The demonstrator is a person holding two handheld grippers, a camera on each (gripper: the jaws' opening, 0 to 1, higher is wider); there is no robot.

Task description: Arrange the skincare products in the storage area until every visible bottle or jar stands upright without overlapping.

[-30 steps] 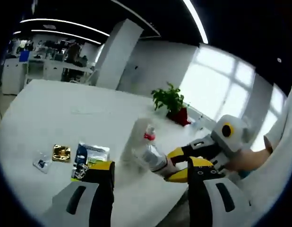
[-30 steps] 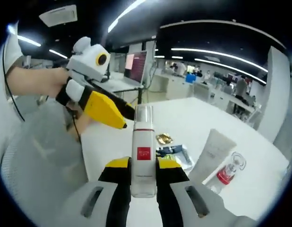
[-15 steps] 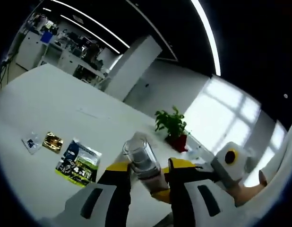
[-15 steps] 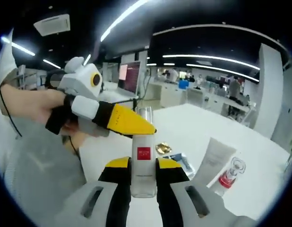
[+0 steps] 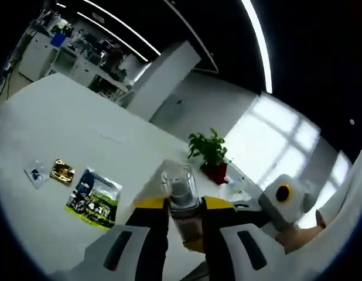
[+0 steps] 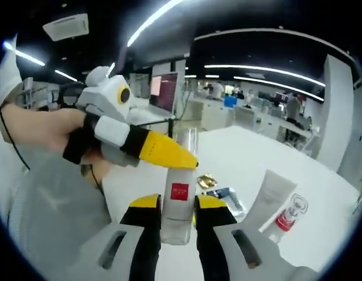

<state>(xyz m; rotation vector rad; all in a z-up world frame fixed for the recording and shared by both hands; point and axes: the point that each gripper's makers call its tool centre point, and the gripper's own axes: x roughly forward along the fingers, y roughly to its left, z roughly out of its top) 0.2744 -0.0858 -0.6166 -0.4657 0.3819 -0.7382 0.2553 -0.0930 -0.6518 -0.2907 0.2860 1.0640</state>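
While both grippers meet above the white table (image 5: 64,123), wide bare room lies ahead of them. The right gripper (image 6: 176,212) squeezes the clear bottle (image 6: 179,193) low on its sides, bottle standing tall, cap end up. The left gripper (image 5: 183,206) pinches the same bottle's cap end (image 5: 178,186). Near the right gripper's far side stand a white tube (image 6: 269,196) and a small red-necked bottle (image 6: 290,213)

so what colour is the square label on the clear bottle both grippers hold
Red, on the clear bottle; clearest in the right gripper view.
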